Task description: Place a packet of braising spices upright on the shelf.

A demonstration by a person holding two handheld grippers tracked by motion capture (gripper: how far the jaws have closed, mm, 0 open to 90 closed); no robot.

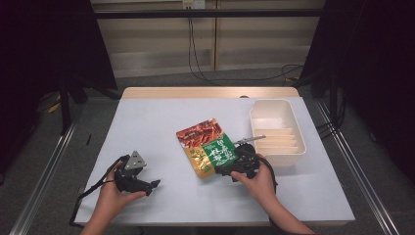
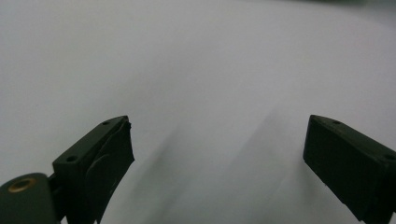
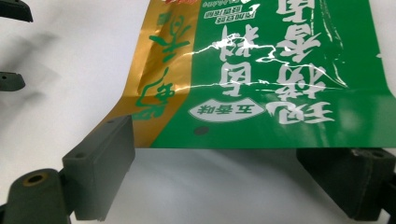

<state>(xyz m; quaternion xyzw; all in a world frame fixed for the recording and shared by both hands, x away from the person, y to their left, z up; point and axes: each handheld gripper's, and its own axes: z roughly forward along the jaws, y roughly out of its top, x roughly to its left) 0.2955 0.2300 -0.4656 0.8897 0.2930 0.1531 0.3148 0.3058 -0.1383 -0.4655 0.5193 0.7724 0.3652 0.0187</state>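
A snack packet (image 1: 208,147), printed red, green and gold, lies flat near the middle of the white table (image 1: 161,122). My right gripper (image 1: 231,164), held in a hand, sits at the packet's near right edge. In the right gripper view this gripper (image 3: 219,145) is open wide, and the packet's green and gold edge (image 3: 261,93) reaches just between its jaw tips without being clamped. My left gripper (image 1: 152,187) rests near the front left of the table, apart from the packet. It (image 2: 219,128) is open over bare table.
A white ribbed tray (image 1: 293,122) stands at the right side of the table, just beyond the right hand. The left gripper's two jaws (image 3: 13,46) show far off in the right gripper view. Cables hang behind the table.
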